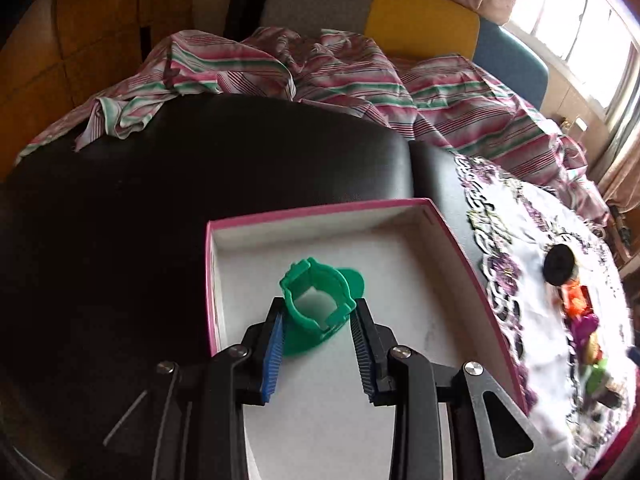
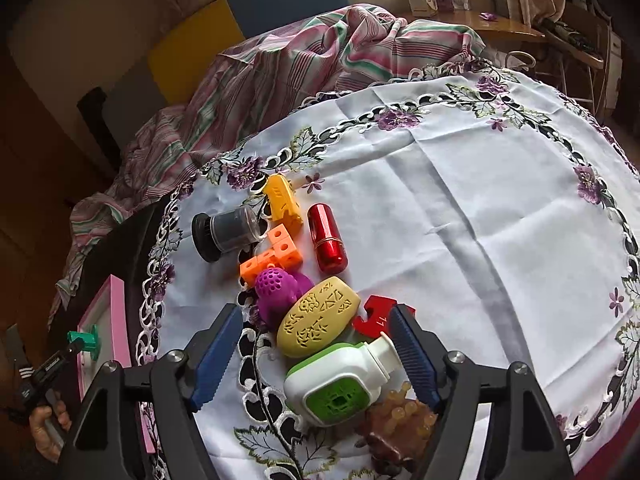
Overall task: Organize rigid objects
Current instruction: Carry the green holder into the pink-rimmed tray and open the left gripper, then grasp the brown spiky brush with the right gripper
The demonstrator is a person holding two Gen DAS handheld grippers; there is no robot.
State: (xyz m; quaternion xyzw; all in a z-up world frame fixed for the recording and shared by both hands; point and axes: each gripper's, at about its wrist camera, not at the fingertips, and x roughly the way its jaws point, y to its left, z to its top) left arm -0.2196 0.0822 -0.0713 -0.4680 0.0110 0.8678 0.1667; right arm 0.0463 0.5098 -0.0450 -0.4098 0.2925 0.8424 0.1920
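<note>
- over the pink-rimmed box [image 1: 400, 216], the left claw [image 1: 318, 322] is hanging with its jaws parted, one on each side of a green plastic ring piece [image 1: 316, 300]; the blue pads [image 1: 272, 356] are sitting very near its flanks, and i cannot tell whether they are touching it.
- the green piece is lying on the white floor of the box, toward the middle, with its flat round base underneath.
- the box is resting on a dark table [image 1: 160, 184], just beside the edge of a white embroidered cloth [image 2: 460, 200].
- above that cloth, the right claw [image 2: 316, 356] is hovering released, gripping nothing, with its fingers spread around a cluster of small things.
- between its fingers are lying a white and green bottle-shaped piece [image 2: 340, 384] and a pale yellow perforated oval [image 2: 320, 322], with a red flat piece [image 2: 374, 316] just beside the right finger.
- farther out are lying a purple perforated piece [image 2: 280, 290], orange cubes [image 2: 276, 250], a red cylinder [image 2: 328, 238], a yellow piece [image 2: 282, 198] and a black-capped jar [image 2: 224, 232] on its side.
- a striped sheet [image 1: 340, 80] is bunching up behind the table.
</note>
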